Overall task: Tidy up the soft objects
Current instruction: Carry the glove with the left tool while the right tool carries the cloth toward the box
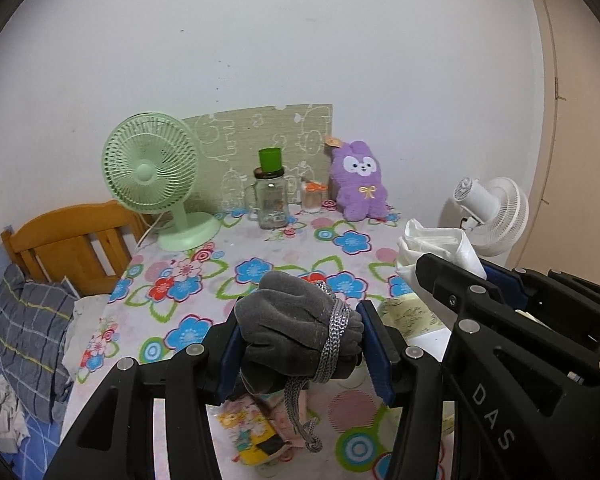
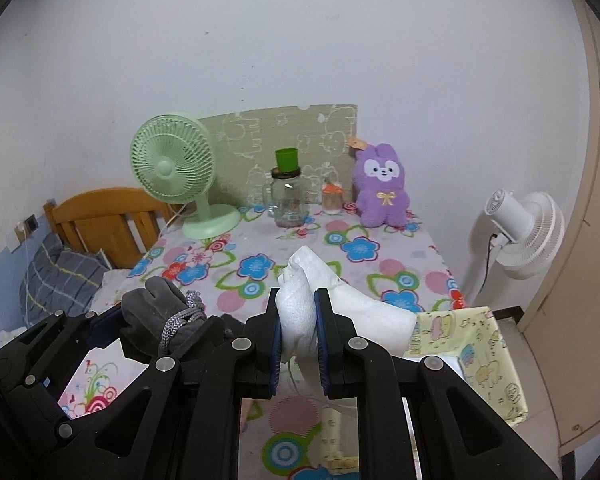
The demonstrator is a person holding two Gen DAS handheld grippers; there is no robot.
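Above the floral desk (image 1: 260, 264), the left tool (image 1: 300, 344) clamps a cord-wrapped grey glove (image 1: 296, 320) while the right tool (image 2: 298, 344) pinches a white cloth (image 2: 300, 312).

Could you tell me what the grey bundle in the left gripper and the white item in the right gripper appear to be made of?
The grey bundle, clamped in the left gripper, looks like matte fleece or knit, judging by its soft folds, and is tied with a woven grey cord. The white item, pinched in the right gripper, looks like finely textured fabric or foam sheet; which one is unclear.
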